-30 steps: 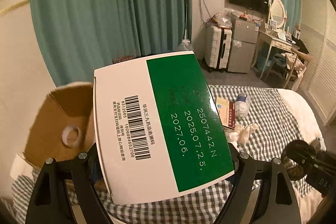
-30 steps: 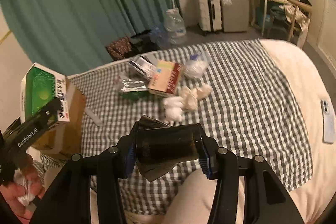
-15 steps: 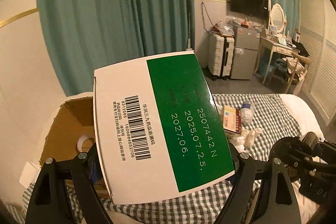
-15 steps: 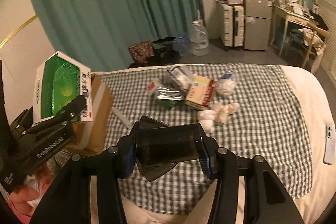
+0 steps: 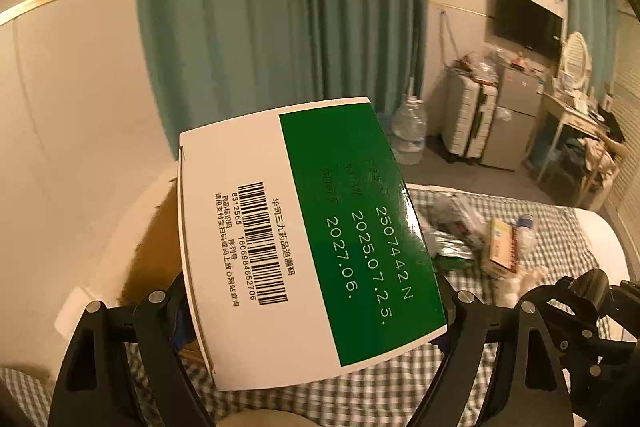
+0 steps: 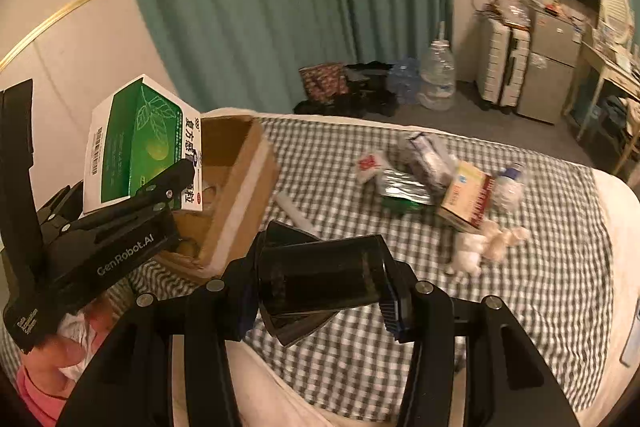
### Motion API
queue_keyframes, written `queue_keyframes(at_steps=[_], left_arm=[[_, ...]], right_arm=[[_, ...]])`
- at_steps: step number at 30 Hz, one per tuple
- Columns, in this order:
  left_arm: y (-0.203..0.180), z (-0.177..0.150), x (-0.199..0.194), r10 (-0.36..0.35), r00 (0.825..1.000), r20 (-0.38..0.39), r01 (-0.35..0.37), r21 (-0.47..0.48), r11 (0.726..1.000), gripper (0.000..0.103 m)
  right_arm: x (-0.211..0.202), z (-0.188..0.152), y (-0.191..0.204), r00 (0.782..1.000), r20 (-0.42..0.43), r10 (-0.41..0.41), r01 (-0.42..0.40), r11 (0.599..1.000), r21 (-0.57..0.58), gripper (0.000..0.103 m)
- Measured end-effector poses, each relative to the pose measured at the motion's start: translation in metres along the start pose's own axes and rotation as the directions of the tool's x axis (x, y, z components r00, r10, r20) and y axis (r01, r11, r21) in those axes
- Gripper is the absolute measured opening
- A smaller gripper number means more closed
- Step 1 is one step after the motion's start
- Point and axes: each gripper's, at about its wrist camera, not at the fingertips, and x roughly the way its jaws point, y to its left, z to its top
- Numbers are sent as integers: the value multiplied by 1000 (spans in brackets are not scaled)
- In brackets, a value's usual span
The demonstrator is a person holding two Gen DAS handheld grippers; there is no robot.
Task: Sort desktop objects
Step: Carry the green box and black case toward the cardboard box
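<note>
My left gripper [image 5: 316, 307] is shut on a white and green medicine box [image 5: 304, 239] with a barcode, held up off the bed. In the right wrist view the same medicine box [image 6: 136, 143] hangs tilted at the left side of an open cardboard box [image 6: 240, 179]. My right gripper [image 6: 320, 287] is shut on a dark cylinder [image 6: 320, 275] lying crosswise between the pads, with a dark flat piece behind it. It hovers over the checked bedcover [image 6: 540, 287], to the right of the cardboard box.
A pile lies further back on the bed: a yellow and red box [image 6: 466, 195], a silver foil pouch [image 6: 404, 187], white wads [image 6: 480, 243] and a small plastic bottle [image 6: 508, 183]. A white strip [image 6: 294, 209] lies beside the cardboard box. A phone [image 6: 632, 335] sits at the right edge.
Both hands have moved and rolled with their loads still gripped. In the right wrist view the cardboard box and the medicine box have come nearer and larger.
</note>
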Motion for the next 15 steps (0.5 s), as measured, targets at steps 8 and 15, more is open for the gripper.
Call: queue_keyframes(at_steps=[8, 15], left_arm=[[61, 2, 29, 84, 996, -38, -86, -56, 995, 87], [104, -12, 58, 131, 986, -100, -142, -105, 984, 87]], right_arm=[[35, 10, 42, 998, -42, 56, -58, 997, -59, 48], [71, 17, 75, 991, -97, 96, -106, 989, -99, 48]])
